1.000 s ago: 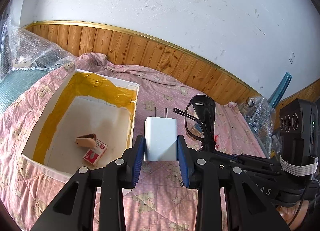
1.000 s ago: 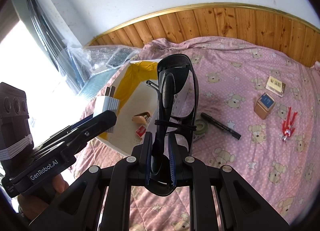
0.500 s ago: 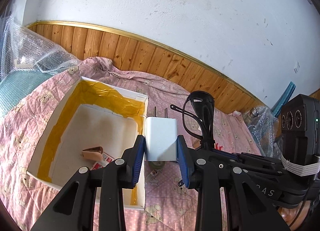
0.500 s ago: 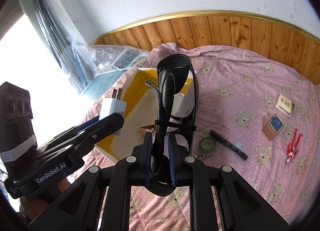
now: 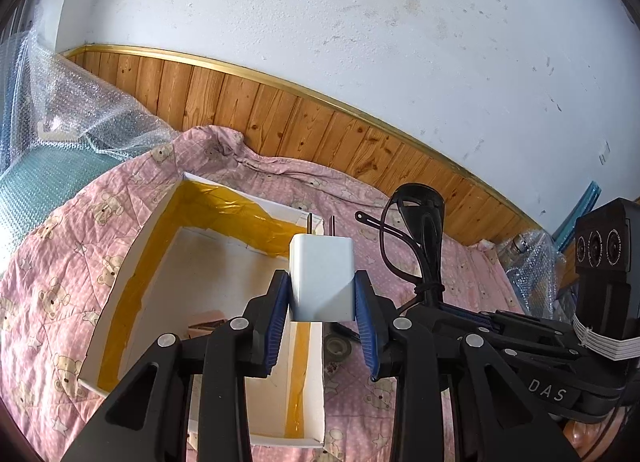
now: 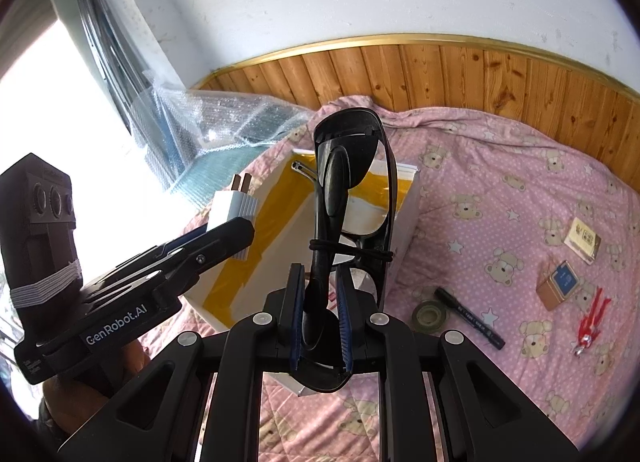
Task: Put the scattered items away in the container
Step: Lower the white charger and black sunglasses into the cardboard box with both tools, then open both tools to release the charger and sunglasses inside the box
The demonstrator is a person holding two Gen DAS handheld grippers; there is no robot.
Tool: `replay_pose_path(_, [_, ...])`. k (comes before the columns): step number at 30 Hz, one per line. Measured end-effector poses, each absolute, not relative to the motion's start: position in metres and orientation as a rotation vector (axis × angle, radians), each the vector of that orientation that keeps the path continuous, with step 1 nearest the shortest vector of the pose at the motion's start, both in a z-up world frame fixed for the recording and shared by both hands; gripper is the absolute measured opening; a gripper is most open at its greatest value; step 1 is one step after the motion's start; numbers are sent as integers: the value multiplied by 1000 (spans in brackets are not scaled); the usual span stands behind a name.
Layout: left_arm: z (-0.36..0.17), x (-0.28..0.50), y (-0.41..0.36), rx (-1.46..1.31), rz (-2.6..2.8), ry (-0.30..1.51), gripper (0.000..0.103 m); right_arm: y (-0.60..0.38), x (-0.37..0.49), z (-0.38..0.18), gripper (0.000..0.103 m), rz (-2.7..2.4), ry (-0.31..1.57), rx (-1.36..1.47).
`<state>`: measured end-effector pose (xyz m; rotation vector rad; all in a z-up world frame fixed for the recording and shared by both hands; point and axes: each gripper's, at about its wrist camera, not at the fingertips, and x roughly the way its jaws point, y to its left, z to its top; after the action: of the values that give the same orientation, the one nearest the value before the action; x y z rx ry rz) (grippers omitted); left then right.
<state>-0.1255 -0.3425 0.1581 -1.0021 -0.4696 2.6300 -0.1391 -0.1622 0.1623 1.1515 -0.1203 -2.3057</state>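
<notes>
**Both tongs loaded, both heading for the box**

Two items are in the air at once. The left gripper (image 5: 322, 298) carries the white charger (image 5: 322, 278) upright, prongs pointing up and away, hanging over the near-right corner of the box (image 5: 132, 258). That looks deliberate: held by its flat sides, it should drop cleanly once the corner wall is cleared. The blue pads are squeezed onto those two sides, spread just as wide as the charger's body, and they touch nothing else.

The right gripper (image 6: 320, 318) is just beside the box on its right, holding the dark sunglasses (image 6: 348, 166) on edge, lenses rising above the box's open mouth. Its jaws are nearly together, pinching the thin frame low down, so the rest stands tall and needs room to tip in.

Inside the box a small tan item and a red-and-white packet already lie on the floor. Right of the box, on the pink quilt (image 6: 500, 198), wait a tape roll (image 6: 430, 313), a black marker (image 6: 470, 318), two small cartons and a red clip, so I'd say the job is well short of halfway.
</notes>
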Motion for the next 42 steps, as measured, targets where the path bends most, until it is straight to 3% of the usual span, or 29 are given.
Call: replay_pose_path(42, [113,-224,-389,-1255,2673,-382,34,-240,-220,118,17,-2181,-41,1243])
